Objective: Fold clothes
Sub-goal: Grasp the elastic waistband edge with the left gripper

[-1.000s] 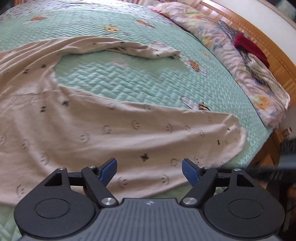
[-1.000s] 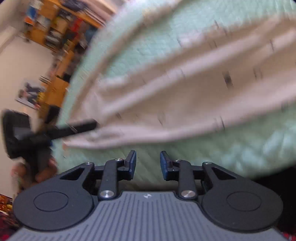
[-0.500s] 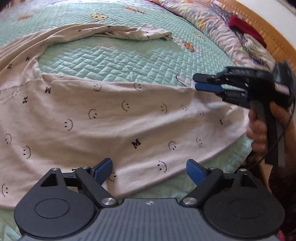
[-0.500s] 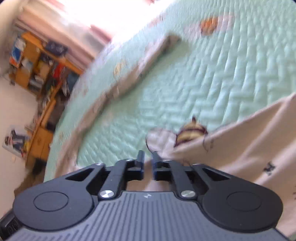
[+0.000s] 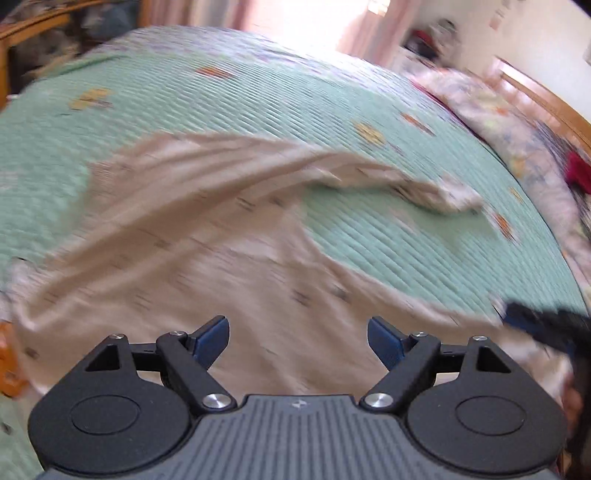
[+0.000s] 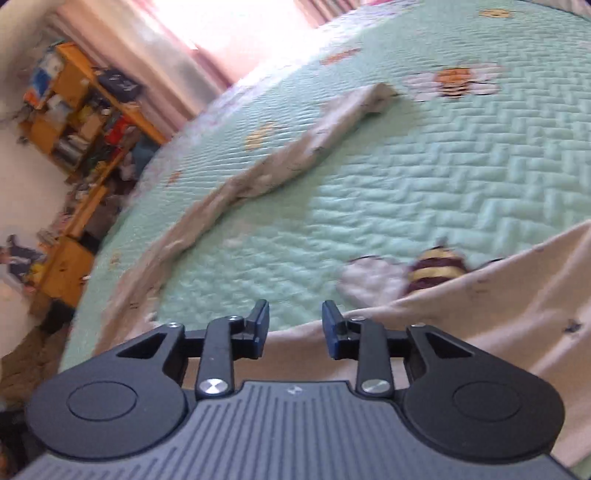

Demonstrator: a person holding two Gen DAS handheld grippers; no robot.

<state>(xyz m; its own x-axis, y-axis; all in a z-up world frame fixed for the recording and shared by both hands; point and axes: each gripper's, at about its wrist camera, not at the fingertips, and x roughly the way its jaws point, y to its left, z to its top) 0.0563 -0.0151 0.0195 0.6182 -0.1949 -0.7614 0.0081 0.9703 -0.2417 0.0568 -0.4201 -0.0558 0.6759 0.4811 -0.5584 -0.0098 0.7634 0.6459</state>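
Observation:
A beige garment [image 5: 229,258] printed with small smiley faces lies spread on the green quilted bedspread [image 5: 388,236]. One long part of it [image 5: 369,177] stretches to the right; the right wrist view shows the same strip [image 6: 295,155] running diagonally. My left gripper [image 5: 297,332] hovers over the garment's near part, open wide with nothing between its blue pads. My right gripper [image 6: 295,325] sits at the edge of the garment's near part [image 6: 498,295]; its jaws are opening and nothing is between them. The left wrist view is blurred; the right gripper [image 5: 535,328] shows dark at its right edge.
A floral duvet [image 5: 498,122] and a red item [image 5: 580,170] lie along the wooden headboard [image 5: 546,99] at far right. Wooden shelves [image 6: 74,122] full of things stand beyond the bed's left side, with bright curtains [image 6: 221,33] behind.
The left gripper has swung left and tilted up, so more of the garment and the window show. The right gripper's jaws have parted a little, and it has moved along the garment's edge.

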